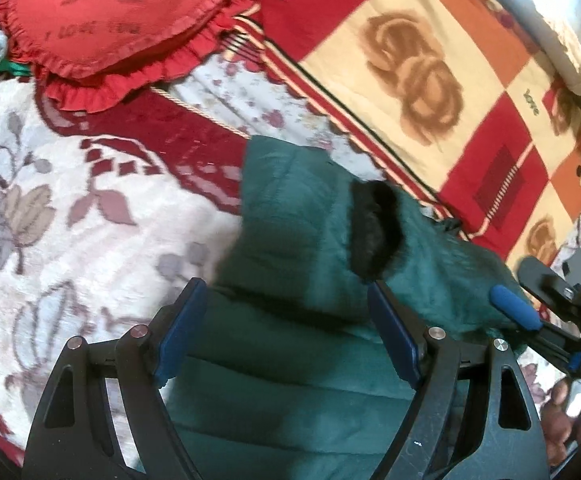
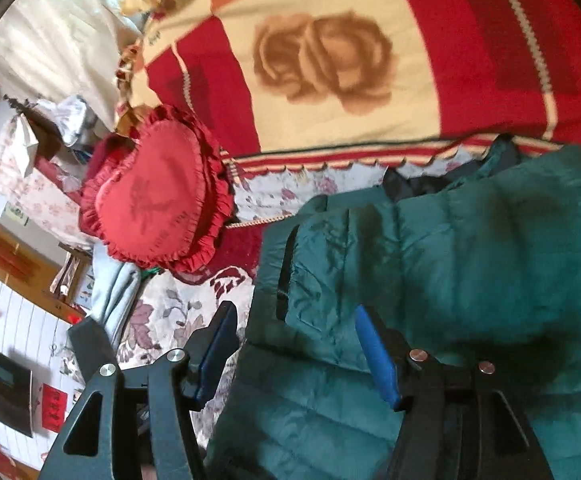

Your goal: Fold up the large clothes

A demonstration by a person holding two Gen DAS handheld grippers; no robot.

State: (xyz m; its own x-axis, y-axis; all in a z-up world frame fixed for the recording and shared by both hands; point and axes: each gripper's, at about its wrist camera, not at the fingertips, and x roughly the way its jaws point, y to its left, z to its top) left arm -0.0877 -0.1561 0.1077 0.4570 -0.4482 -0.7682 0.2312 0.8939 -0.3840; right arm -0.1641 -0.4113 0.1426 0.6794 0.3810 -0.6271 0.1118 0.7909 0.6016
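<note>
The red heart cushion, up left of the left gripper, reads "I LOVE YOU"; the checked blanket reads "love".

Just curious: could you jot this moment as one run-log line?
task: fold green jacket | left claw: open over jacket | right claw: open, nothing gripped | red heart pillow beside
</note>
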